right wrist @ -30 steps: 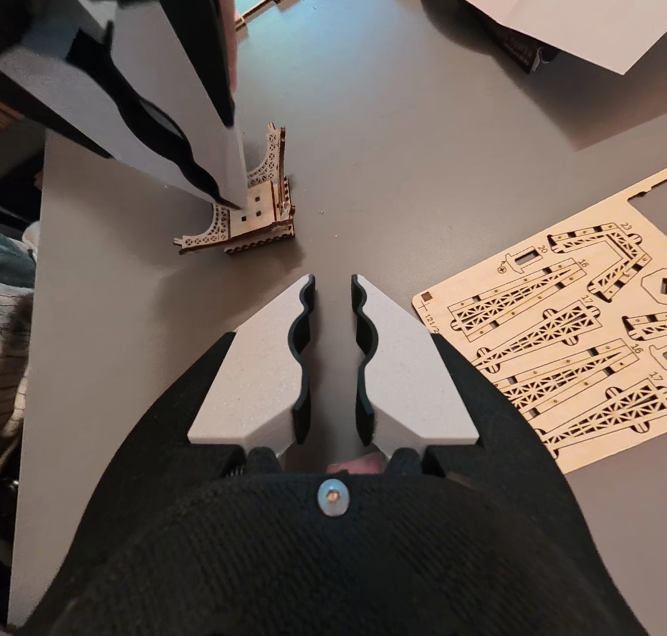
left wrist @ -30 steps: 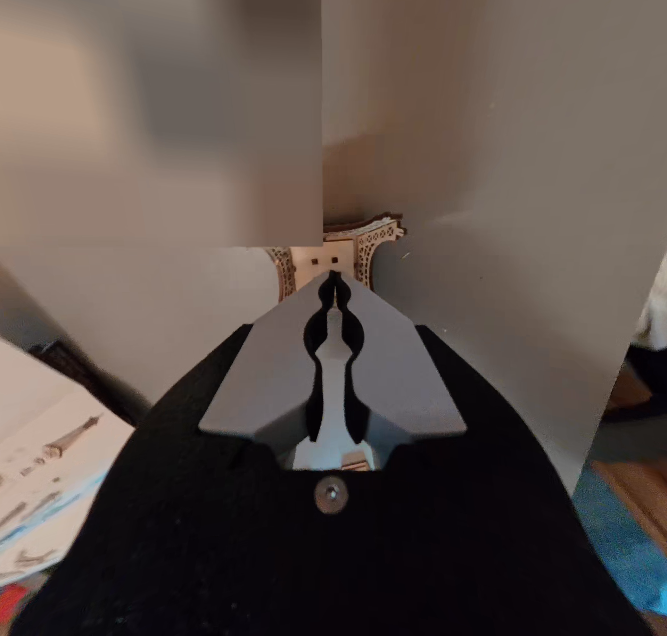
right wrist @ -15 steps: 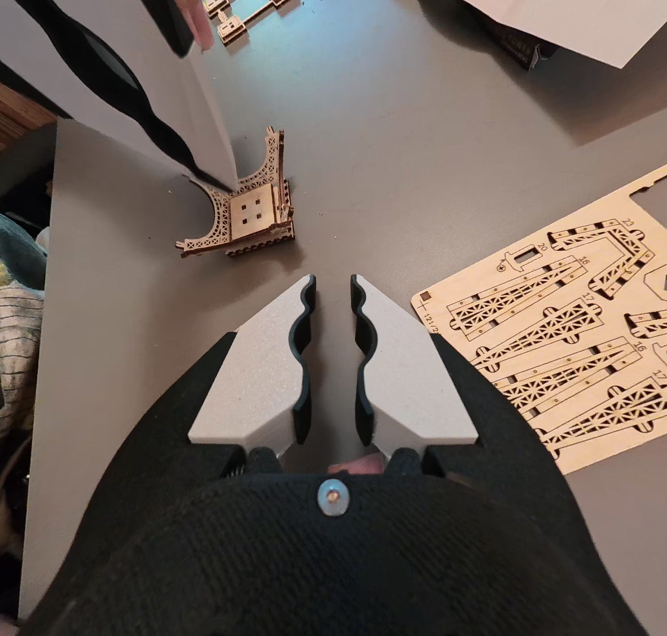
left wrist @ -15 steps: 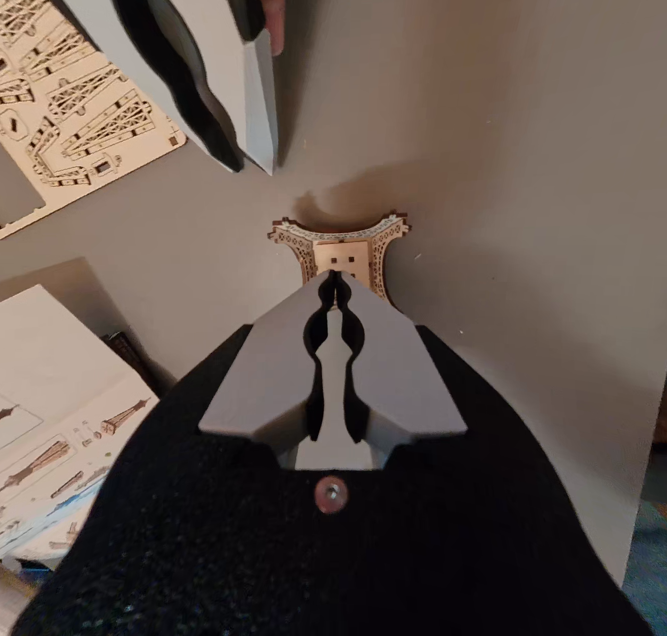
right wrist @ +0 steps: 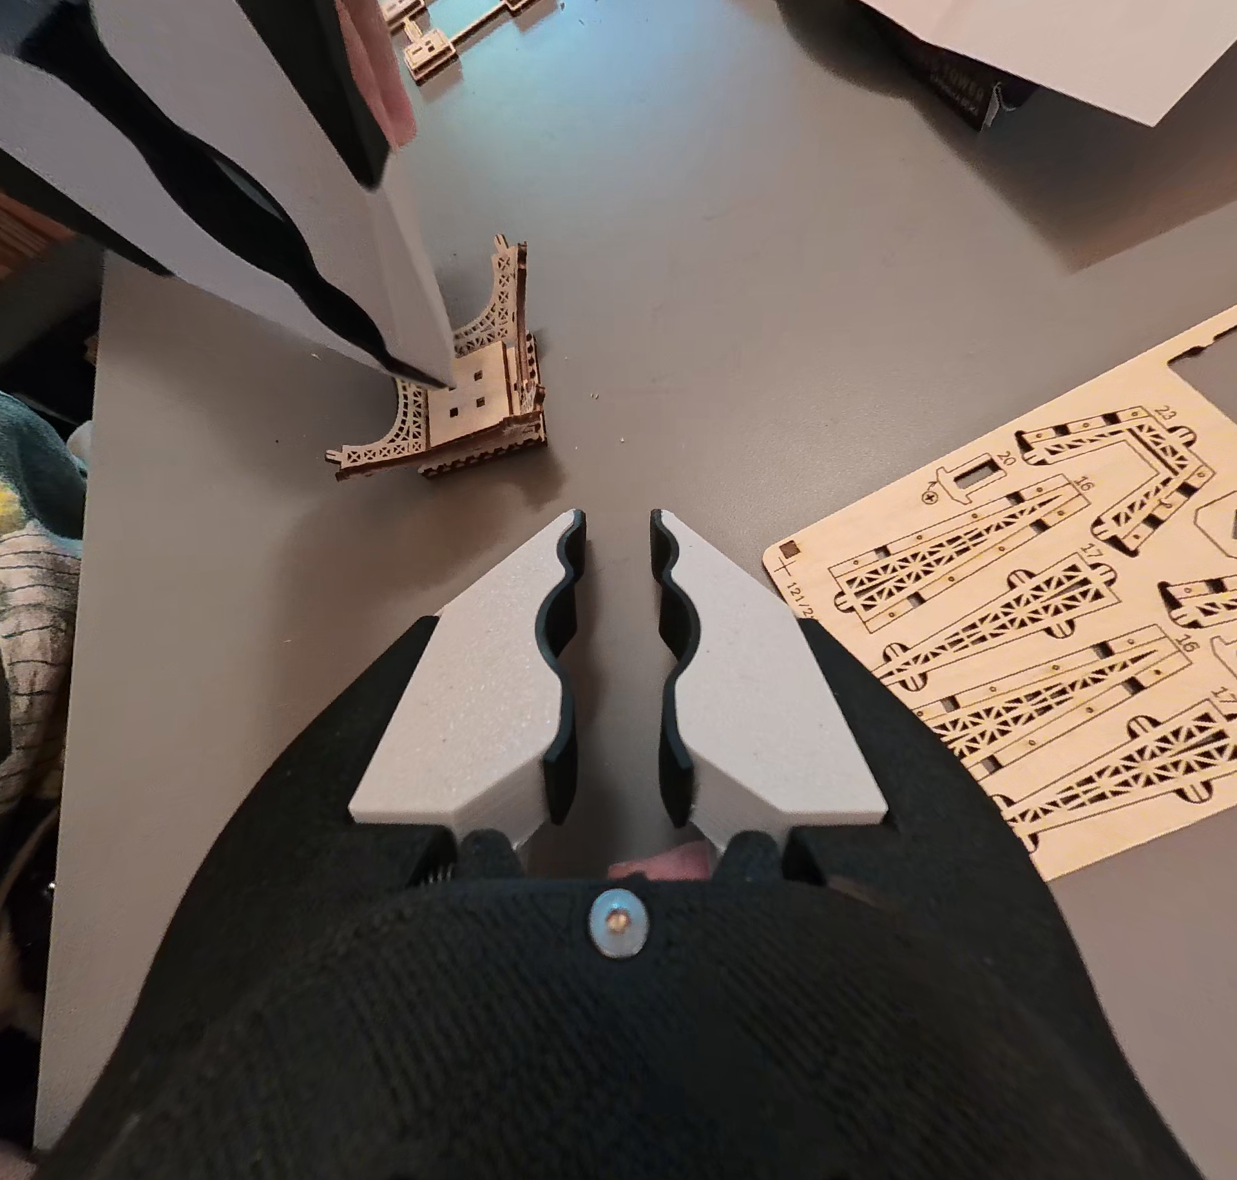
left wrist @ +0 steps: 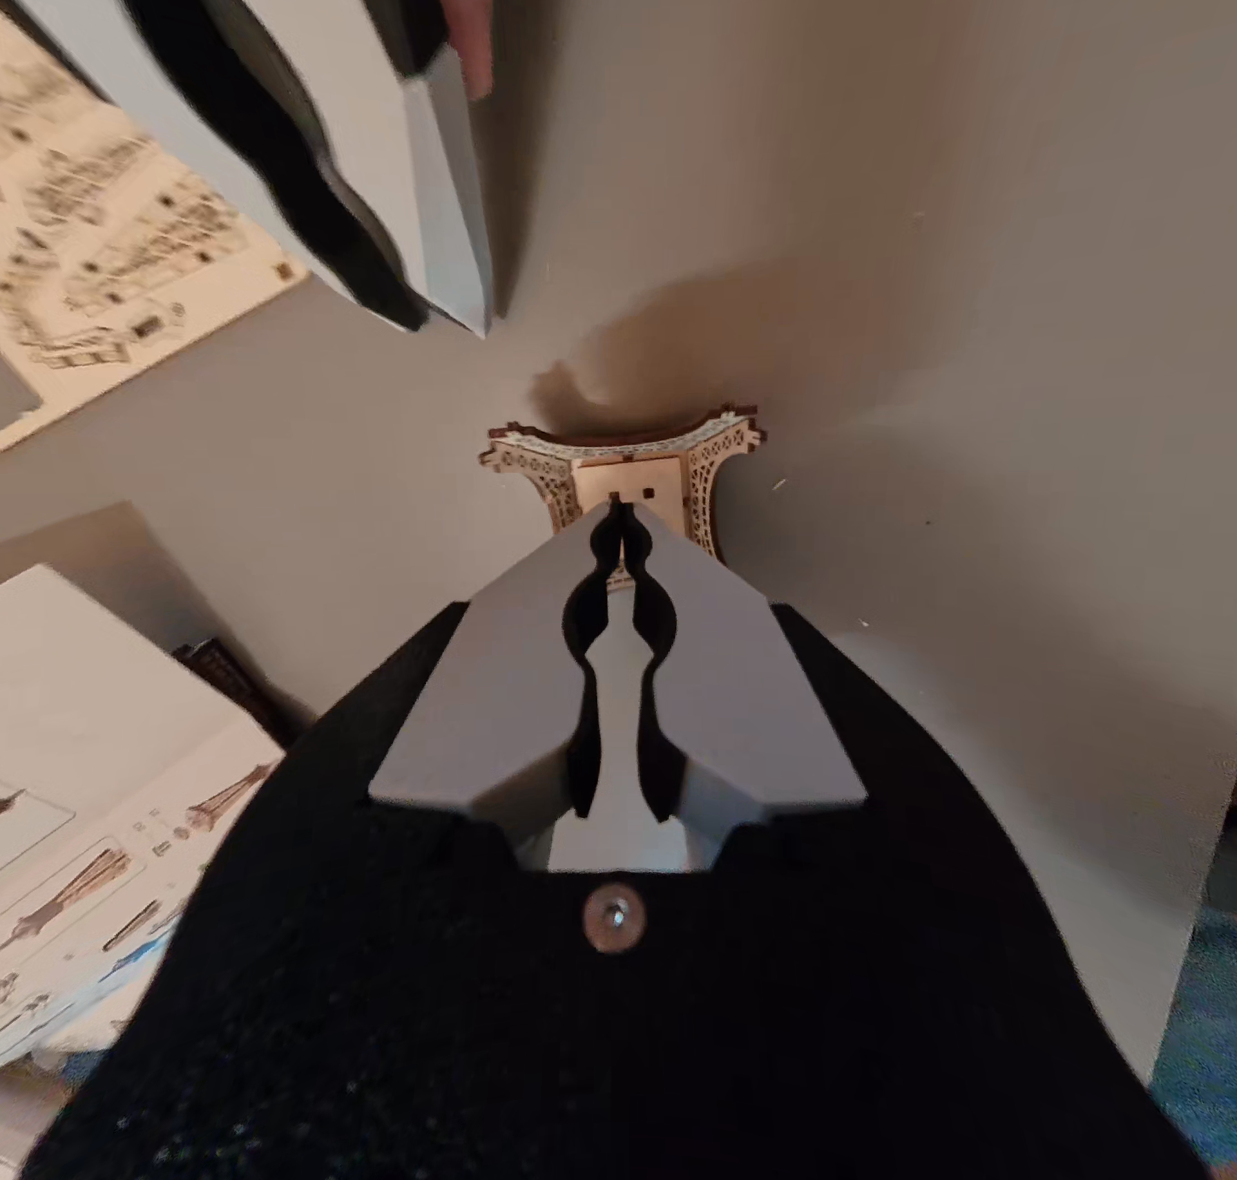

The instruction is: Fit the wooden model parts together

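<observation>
Grey and matte, the tabletop point(right wrist: 770, 264) carries the wooden tower base point(right wrist: 468, 405) near its left edge — a small lattice-legged piece with a flat top plate pierced by 4 square holes. On it sits the left gripper point(right wrist: 435, 381), fingertips pressed together with no gap showing at the tips, touching the plate's near-left corner; whether anything is pinched between them I cannot tell. Nearer the camera, the right gripper point(right wrist: 617, 522) hovers beside the base, its jaws apart and empty. To the right lies a laser-cut plywood sheet point(right wrist: 1044, 646) of uncut lattice parts, each marked with small printed numbers. Farther back rests a small frame of 4 linked wooden squares point(right wrist: 468, 10), and a folded instruction leaflet point(right wrist: 1004, 3) with printed tower diagrams lies over a dark box point(right wrist: 957, 87) — its lettering is partly hidden.
</observation>
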